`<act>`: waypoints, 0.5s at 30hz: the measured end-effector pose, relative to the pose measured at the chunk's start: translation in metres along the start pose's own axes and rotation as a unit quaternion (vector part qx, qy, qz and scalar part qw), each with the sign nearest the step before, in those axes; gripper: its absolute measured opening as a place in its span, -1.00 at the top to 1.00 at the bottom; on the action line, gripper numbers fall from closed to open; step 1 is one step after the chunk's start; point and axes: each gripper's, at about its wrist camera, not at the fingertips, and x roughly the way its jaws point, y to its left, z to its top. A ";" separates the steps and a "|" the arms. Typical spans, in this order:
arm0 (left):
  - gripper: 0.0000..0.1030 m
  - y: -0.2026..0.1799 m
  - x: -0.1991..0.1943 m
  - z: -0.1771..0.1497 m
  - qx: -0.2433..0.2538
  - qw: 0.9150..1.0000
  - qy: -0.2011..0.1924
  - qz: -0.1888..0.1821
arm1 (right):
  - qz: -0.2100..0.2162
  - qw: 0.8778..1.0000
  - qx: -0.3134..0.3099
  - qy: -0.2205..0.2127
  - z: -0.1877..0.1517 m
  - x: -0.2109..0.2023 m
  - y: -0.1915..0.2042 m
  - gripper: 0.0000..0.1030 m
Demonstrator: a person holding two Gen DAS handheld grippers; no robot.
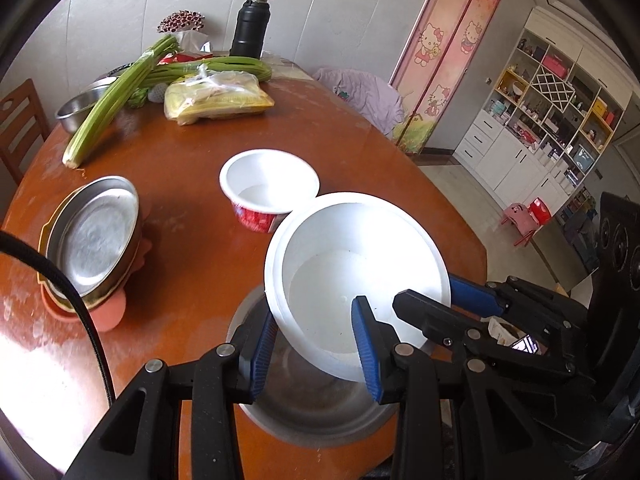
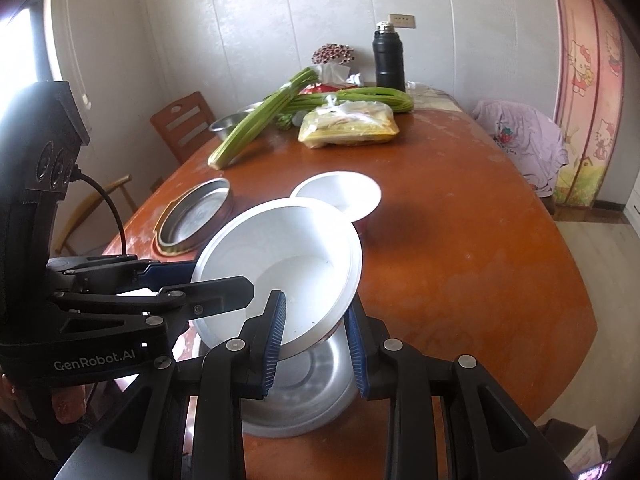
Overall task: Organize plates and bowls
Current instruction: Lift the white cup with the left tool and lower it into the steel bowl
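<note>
White bowl is in the air, tilted, just above a steel basin at the tabletop's near edge. Both grippers hold it by the rim. L gripper has its jaws clamped on the near rim at 6 o'clock in its own view, one pad inside, one outside. R gripper is likewise clamped on the rim nearest it, jaws nearly together on the thin wall.

Outward: a smaller red-sided cup bowl sits just past it at 11 o'clock, prob. the stacking target. A steel pan on a pink mat lies at 9 o'clock. Far end at 12: celery, a bagged pack, another steel bowl, a black flask.

Risks, as I judge them:
- Bowl looks light and thin-walled; two rim pinches pulling at diff. angles could flex or crack it, or let it pop free.
- It's tipped toward the R side, so if one grip slips it swings on the other and drops into the basin.
- If hands don't travel in sync, rim twists.
- Low carry could clip the red cup's rim and knock it over.

Pose: both grippers pitch steeply down and fwd, side by side. In the L view the R one comes in from 3 o'clock; in the R view the L one comes in from 9 o'clock.
</note>
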 end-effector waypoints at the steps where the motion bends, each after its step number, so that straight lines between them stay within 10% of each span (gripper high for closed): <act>1: 0.28 0.001 -0.001 -0.004 -0.002 1.000 0.000 0.001 | 0.001 1.000 -0.002 0.002 -0.002 0.001 0.003 0.38; 15: 0.28 0.006 0.007 -0.031 -0.003 1.000 0.027 0.015 | 0.005 0.999 -0.022 0.043 -0.028 0.015 0.014 0.38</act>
